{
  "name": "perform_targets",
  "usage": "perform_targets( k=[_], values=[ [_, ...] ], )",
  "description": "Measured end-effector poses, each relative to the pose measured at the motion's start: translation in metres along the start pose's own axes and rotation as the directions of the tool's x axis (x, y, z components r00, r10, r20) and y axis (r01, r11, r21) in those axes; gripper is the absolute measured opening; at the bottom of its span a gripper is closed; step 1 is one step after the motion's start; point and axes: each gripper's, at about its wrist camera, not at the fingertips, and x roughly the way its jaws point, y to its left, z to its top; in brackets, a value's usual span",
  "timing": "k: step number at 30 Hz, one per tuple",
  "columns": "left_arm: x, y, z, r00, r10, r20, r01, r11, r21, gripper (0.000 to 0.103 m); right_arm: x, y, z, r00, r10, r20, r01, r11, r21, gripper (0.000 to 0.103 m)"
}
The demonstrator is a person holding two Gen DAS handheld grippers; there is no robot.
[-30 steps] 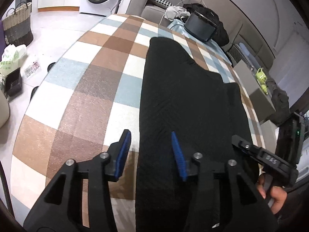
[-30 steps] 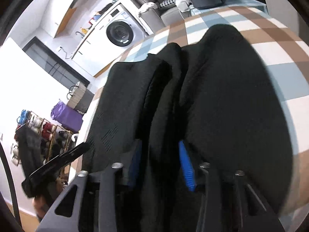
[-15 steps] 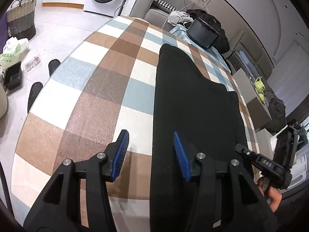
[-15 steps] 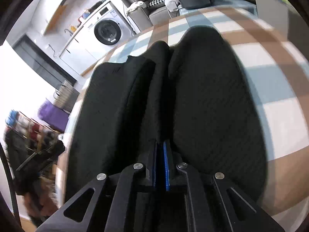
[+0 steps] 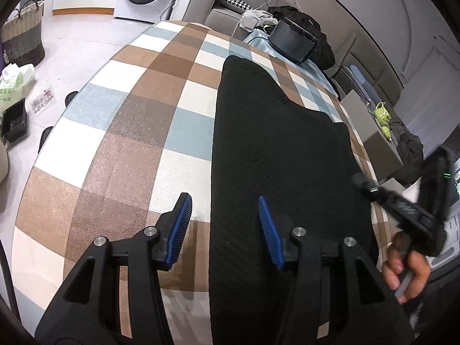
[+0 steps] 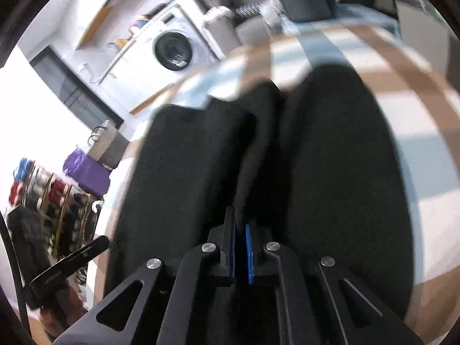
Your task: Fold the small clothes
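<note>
We're pinching the black garment (image 6: 330,172) w/ right claw (image 6: 241,247), jaws just closing on its near edge fold; its long axis is running away across the checked tabletop (image 5: 120,132). Left claw (image 5: 224,227) is hovering half-open, empty, over the garment's left edge.

black hand-held gripper (image 5: 224,224) frames with silver screws, ribbed blue pads (image 5: 180,231), cut-out struts

I saw the black garment (image 5: 281,155) lying lengthwise on the checked cloth (image 5: 138,132), flat at its left edge, with a fold bunched up along its right side.
</note>
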Motion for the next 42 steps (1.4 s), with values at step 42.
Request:
perform_targets(
  k=[42],
  values=[
    [-0.022, -0.004, -0.030, 0.999, -0.004, -0.040, 0.007, 0.998, 0.059, 0.046, -0.061, -0.005, -0.078, 0.966, 0.195, -0.170, -0.175, 0.977, 0.121, 0.025]
  ],
)
